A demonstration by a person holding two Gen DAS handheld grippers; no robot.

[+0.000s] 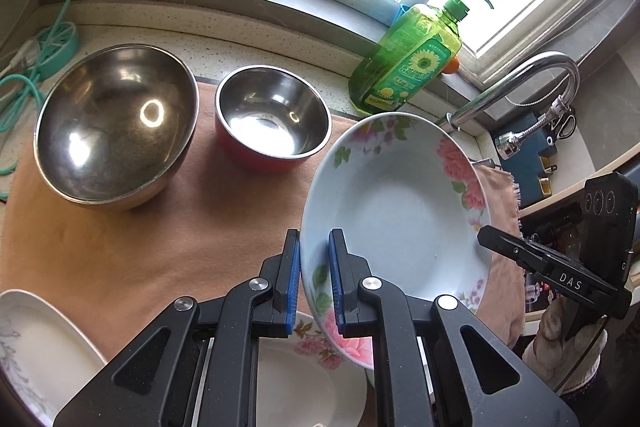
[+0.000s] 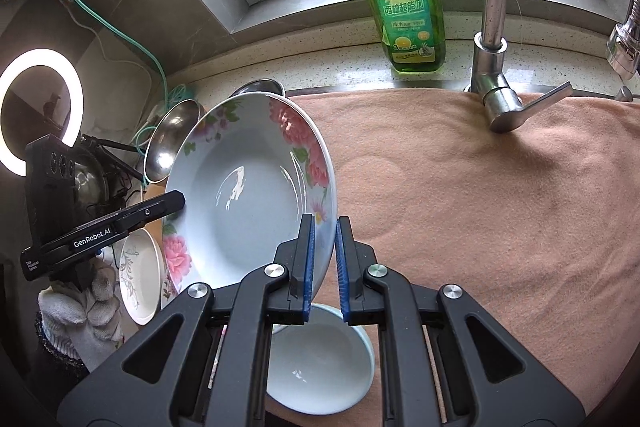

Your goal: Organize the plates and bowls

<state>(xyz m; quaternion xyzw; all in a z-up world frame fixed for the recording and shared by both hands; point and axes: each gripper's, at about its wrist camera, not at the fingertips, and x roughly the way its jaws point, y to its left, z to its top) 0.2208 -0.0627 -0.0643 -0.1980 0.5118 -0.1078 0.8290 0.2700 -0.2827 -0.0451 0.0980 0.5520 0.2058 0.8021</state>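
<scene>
Porcelain flowered plate [image 1: 400, 211], mid-frame above the towel [image 1: 140, 247], hangs pinched at opposite rims by left claw [image 1: 314, 283] and right claw [image 2: 325, 267]; uneven pulling could slip it.

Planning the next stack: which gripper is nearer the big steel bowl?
Left. The left gripper grips the floral plate's rim on the large steel bowl's side; the right gripper holds the far rim.
</scene>
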